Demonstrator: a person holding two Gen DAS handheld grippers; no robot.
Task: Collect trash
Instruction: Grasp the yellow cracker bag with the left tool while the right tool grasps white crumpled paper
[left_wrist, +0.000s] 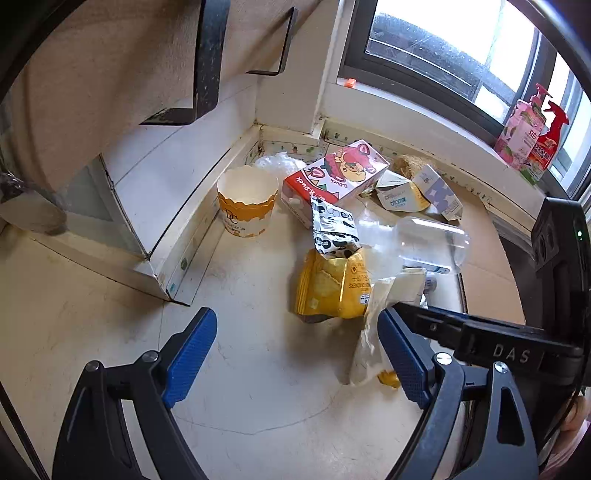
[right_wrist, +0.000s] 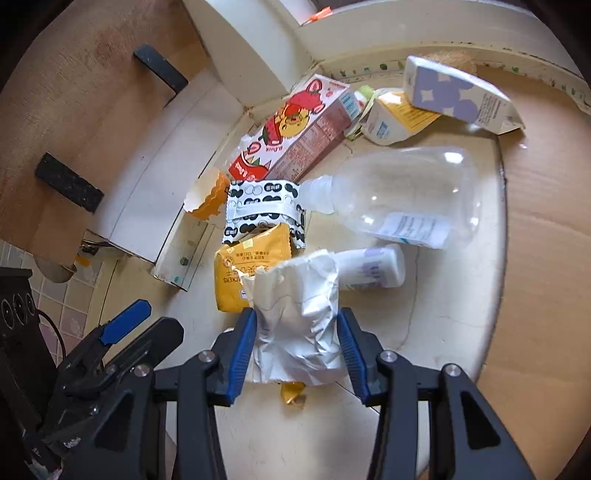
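**Trash heaped in the floor corner**

The clear bottle (right_wrist: 402, 195) lies empty on its side beside the duck box (right_wrist: 295, 129); the paper cup (left_wrist: 246, 201) stands empty. The right gripper (right_wrist: 297, 332) clasps a crumpled white wrapper (right_wrist: 299, 314). The left gripper (left_wrist: 295, 354) gapes wide, holding nothing.

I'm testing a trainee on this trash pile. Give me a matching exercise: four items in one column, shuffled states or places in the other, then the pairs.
Items:
1 clear bottle
2 paper cup
3 silver wrapper
4 red cartoon box

States:
A upright, open top
B between the right gripper's fingers
C on its side, see-through
D flat, by the wall corner

Pairs: 1-C, 2-A, 3-B, 4-D
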